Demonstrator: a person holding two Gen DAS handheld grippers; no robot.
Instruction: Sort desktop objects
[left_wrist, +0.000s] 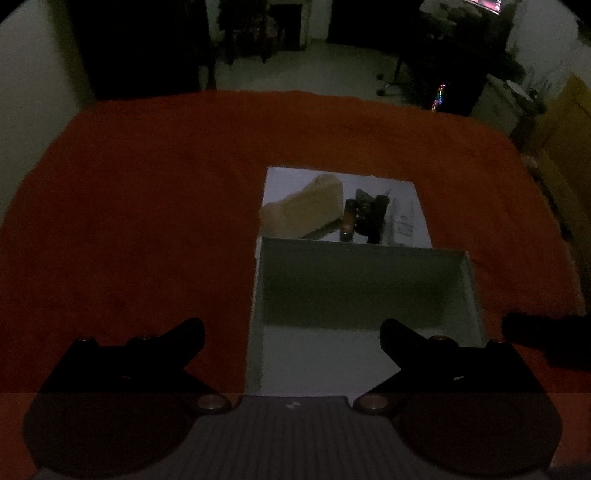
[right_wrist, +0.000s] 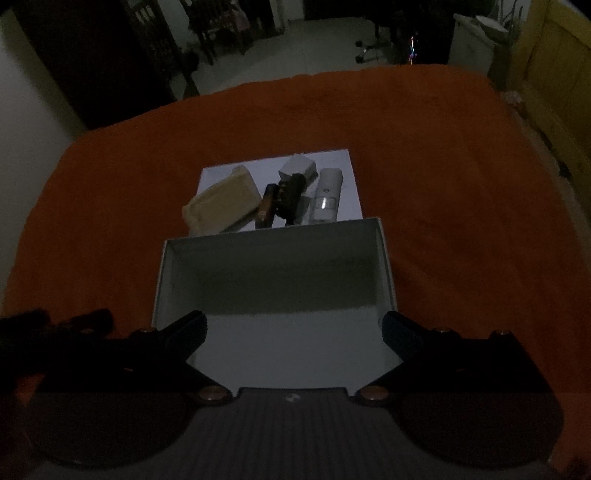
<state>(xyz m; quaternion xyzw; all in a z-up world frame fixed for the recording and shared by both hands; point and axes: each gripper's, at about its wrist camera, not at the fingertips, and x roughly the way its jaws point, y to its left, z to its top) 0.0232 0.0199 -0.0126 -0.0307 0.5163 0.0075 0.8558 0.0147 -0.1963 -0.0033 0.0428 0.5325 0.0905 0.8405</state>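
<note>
Both the left gripper (left_wrist: 291, 330) and right gripper (right_wrist: 293, 325) are held spread wide, grasping nothing, above an empty white box (right_wrist: 386, 258). Beyond it, a sponge (right_wrist: 221, 201), what may be a lighter (right_wrist: 266, 206) and a white bottle (right_wrist: 328, 195) are laid on a white sheet (right_wrist: 349, 158).

The tablecloth (right_wrist: 443, 166) was a plain orange-red, unpatterned. On it lay a white sheet (right_wrist: 347, 157) and a white open box (right_wrist: 273, 236) whose inner walls looked grey-green in shadow. A tan sponge-like block (right_wrist: 225, 203) sat beside a brown cylinder (right_wrist: 266, 205), a black object (right_wrist: 290, 194) and a white bottle (right_wrist: 328, 192). Both grippers' fingers (left_wrist: 188, 332) were black, their base plates grey and ribbed.
</note>
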